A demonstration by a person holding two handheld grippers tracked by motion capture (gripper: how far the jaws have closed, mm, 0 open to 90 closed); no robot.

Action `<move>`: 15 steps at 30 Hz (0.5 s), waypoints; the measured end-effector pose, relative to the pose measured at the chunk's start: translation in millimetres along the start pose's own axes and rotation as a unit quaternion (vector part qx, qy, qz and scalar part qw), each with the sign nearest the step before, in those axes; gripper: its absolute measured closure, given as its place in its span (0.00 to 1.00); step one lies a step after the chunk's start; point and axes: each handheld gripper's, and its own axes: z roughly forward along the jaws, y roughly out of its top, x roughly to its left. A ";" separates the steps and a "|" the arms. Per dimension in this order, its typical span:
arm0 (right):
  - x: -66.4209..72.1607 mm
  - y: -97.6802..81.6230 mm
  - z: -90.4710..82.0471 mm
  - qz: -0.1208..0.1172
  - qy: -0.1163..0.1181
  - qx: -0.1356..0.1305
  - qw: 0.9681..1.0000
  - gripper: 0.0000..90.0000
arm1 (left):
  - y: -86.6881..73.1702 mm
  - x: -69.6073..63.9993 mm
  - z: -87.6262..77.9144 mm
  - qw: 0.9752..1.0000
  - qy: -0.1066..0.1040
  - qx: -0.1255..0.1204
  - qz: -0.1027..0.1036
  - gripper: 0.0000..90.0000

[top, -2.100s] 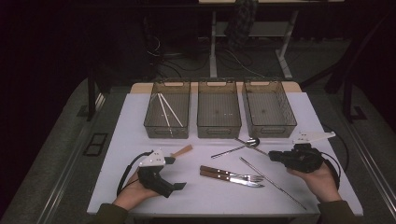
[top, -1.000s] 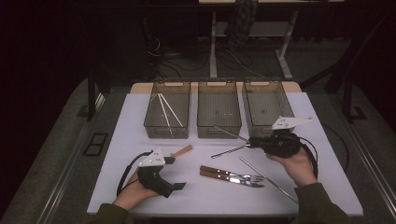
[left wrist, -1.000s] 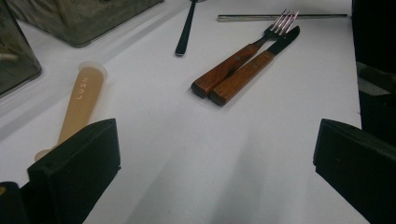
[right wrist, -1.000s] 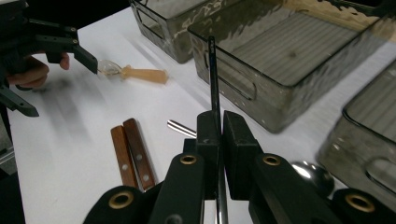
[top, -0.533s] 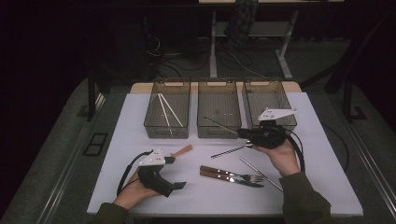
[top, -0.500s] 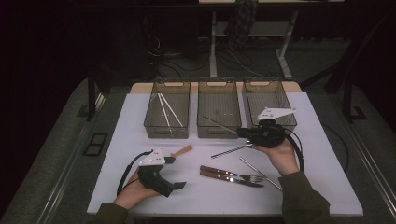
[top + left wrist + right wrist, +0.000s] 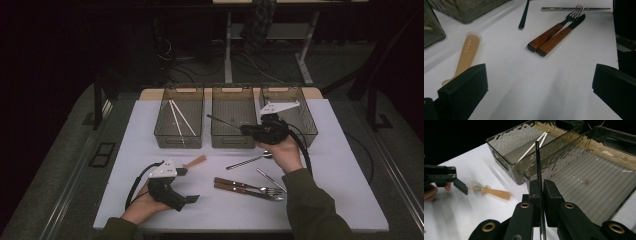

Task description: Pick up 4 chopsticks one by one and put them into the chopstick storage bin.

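My right gripper is shut on a thin dark metal chopstick. It hovers at the front of the middle bin, and the chopstick's tip points left over that bin. The left bin holds two white chopsticks. My left gripper rests on the white table at the lower left, open, with nothing between its jaws. A tan plastic spoon lies just beyond it.
A wooden-handled fork and knife lie side by side near the front middle. A metal spoon and a second metal chopstick lie by my right forearm. The right bin stands behind the right hand.
My right gripper has carried the metal chopstick left and away from me, up to the middle bin. The left gripper has stayed where it was.
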 end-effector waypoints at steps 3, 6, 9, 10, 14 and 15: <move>0.0 6.5 8.6 0.004 0.002 0.001 1.000 0.95 | 0.1 -0.3 0.0 1.000 -0.001 -0.001 0.000 0.00; 0.0 12.7 17.7 0.006 0.001 0.006 1.000 0.95 | 0.3 -0.5 0.2 1.000 -0.002 -0.001 -0.001 0.00; 0.8 19.0 26.3 0.006 -0.003 0.007 1.000 0.95 | 0.5 -0.8 -0.1 1.000 -0.002 -0.002 0.001 0.00; 0.9 21.0 29.1 0.005 -0.004 0.007 1.000 0.95 | 0.6 -0.7 -0.4 1.000 -0.003 -0.002 0.001 0.00; 1.9 29.0 40.5 0.005 -0.008 0.009 1.000 0.95 | 1.0 -1.0 -0.6 1.000 -0.003 -0.005 0.000 0.00; 1.9 30.9 43.5 0.005 -0.009 0.009 1.000 0.95 | 1.0 -1.2 -0.6 1.000 -0.004 -0.006 -0.001 0.00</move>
